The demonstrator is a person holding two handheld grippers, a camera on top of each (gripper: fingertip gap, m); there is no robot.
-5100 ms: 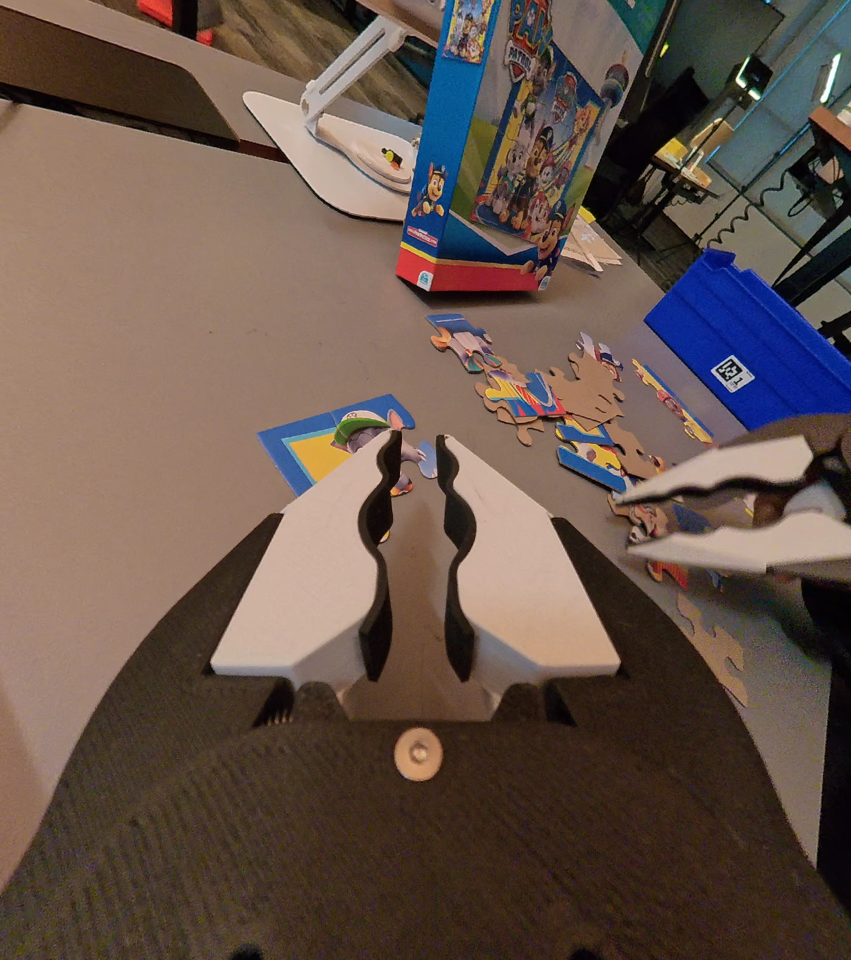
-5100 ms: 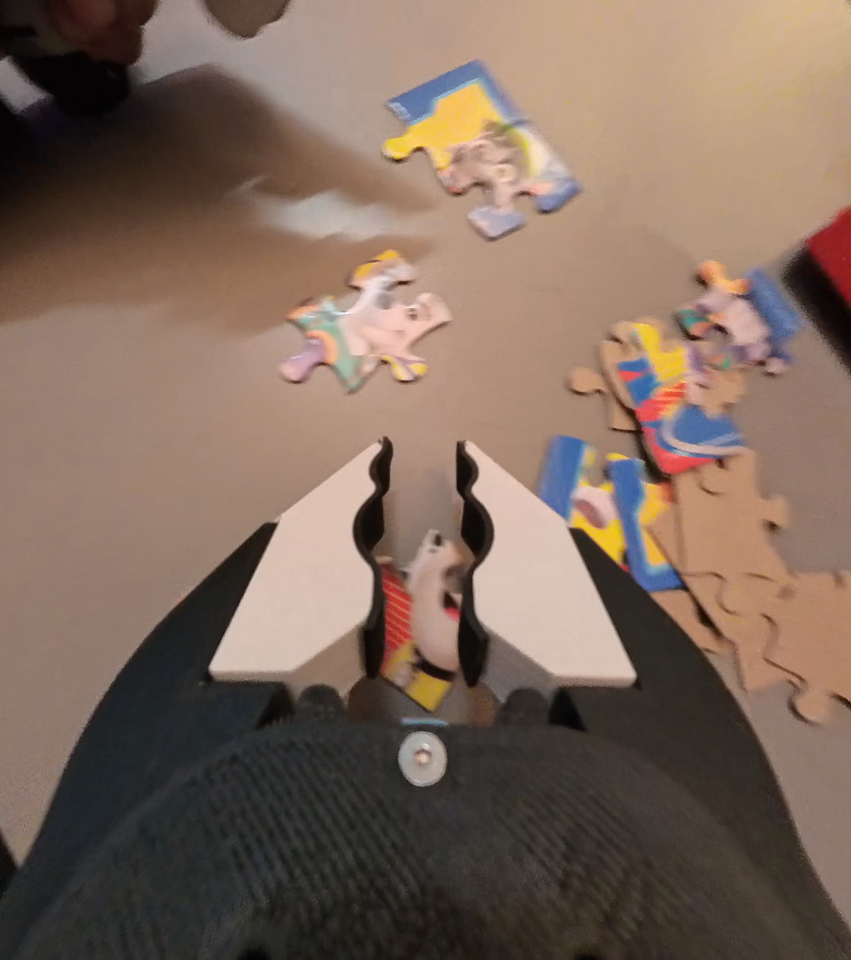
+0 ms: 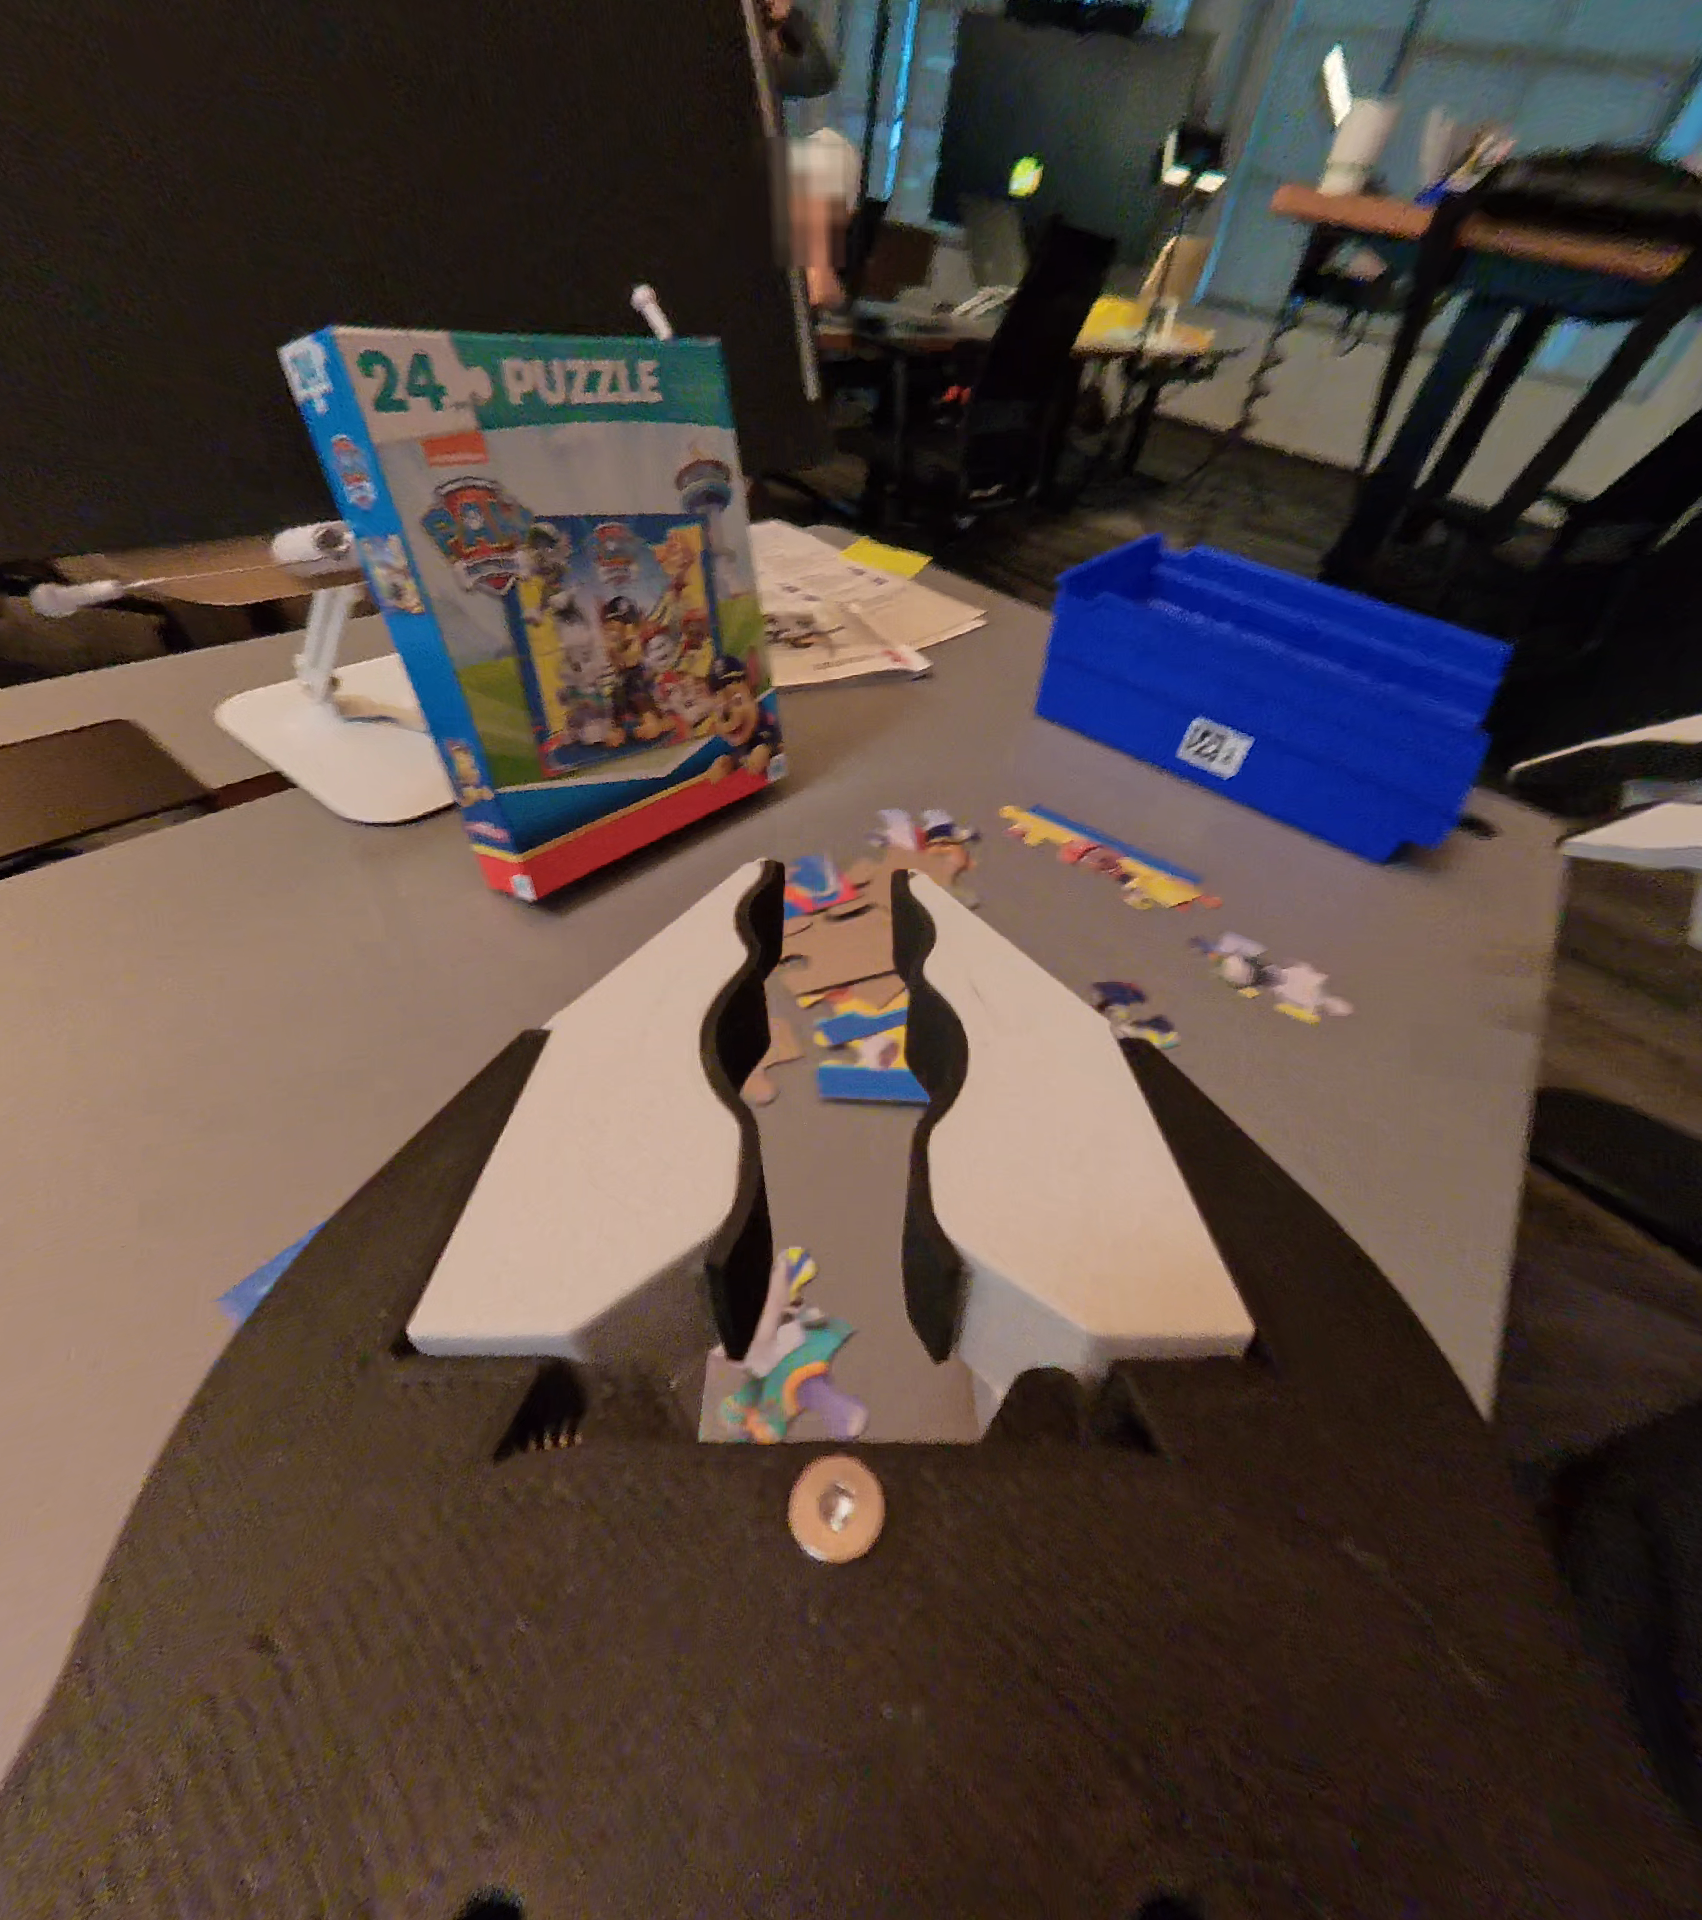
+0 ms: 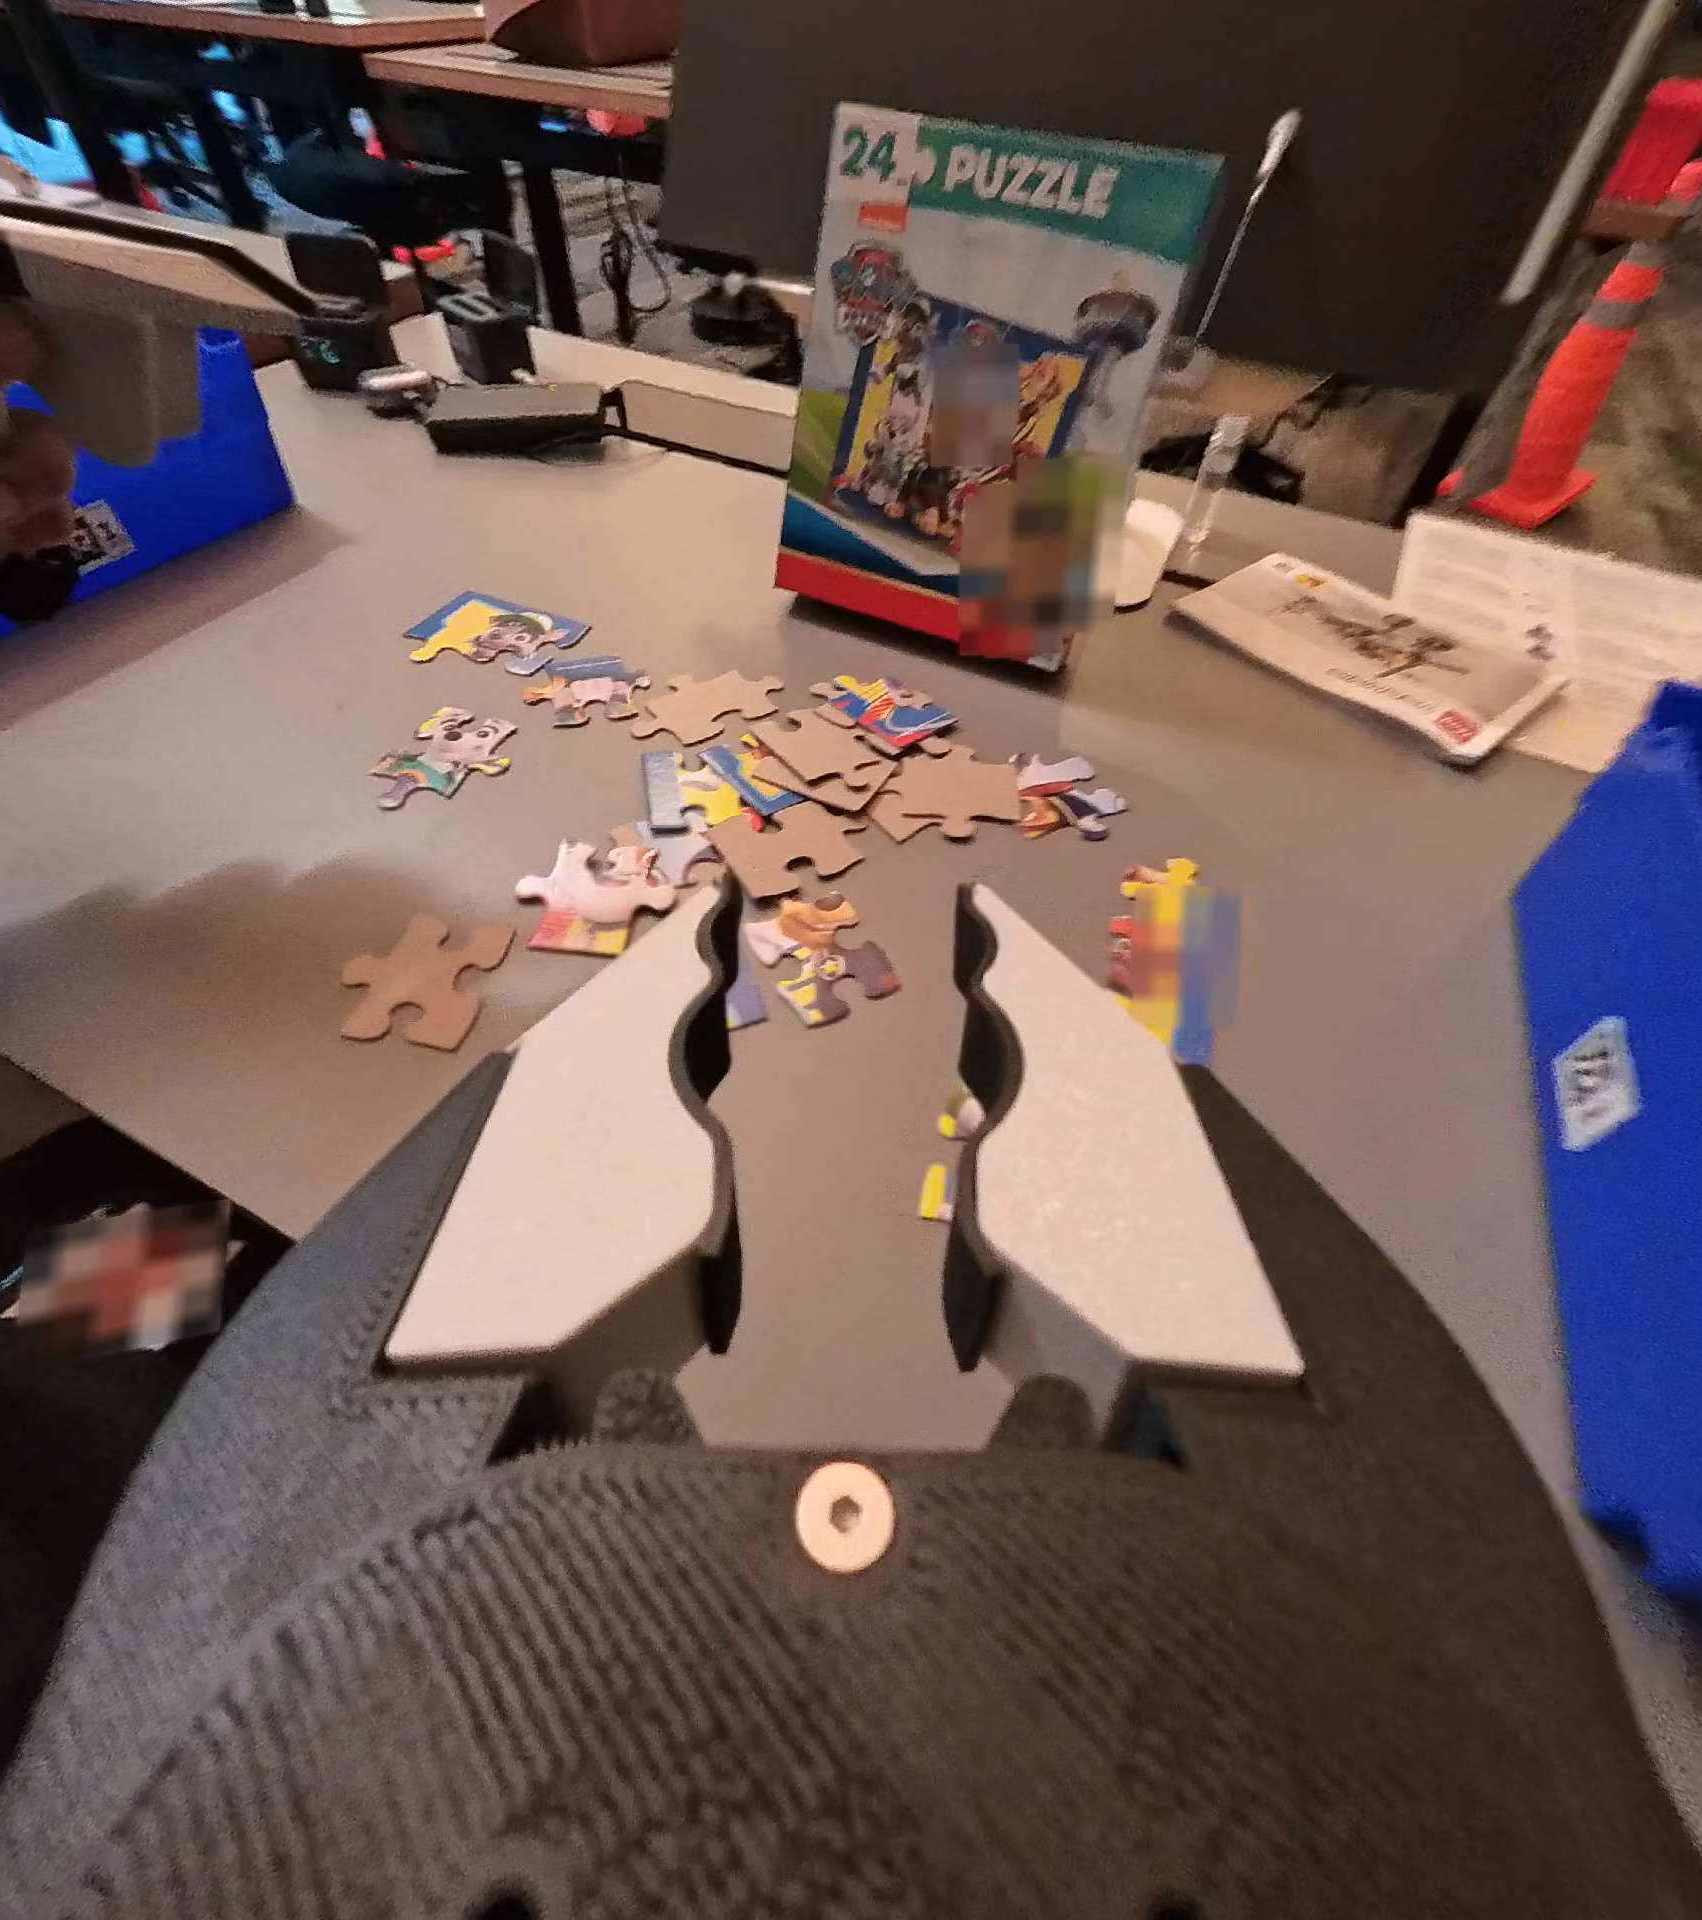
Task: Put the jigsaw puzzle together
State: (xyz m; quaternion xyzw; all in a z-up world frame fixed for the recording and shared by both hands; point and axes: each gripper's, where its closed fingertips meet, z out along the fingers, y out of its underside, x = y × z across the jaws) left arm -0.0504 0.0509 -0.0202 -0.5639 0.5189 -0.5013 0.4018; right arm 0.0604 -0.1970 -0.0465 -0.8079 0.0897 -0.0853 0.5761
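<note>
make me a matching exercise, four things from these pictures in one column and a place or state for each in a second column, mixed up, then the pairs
Things:
1. puzzle box
2. blue bin
3. brown jigsaw piece
4. right gripper

Places or states:
A. lying face down, apart from the pile, left of the fingers
B. jaws apart above the grey table, nothing between them
C. standing upright at the back of the table
D. at the right edge of the right wrist view

Pairs: 1-C, 2-D, 3-A, 4-B
</note>
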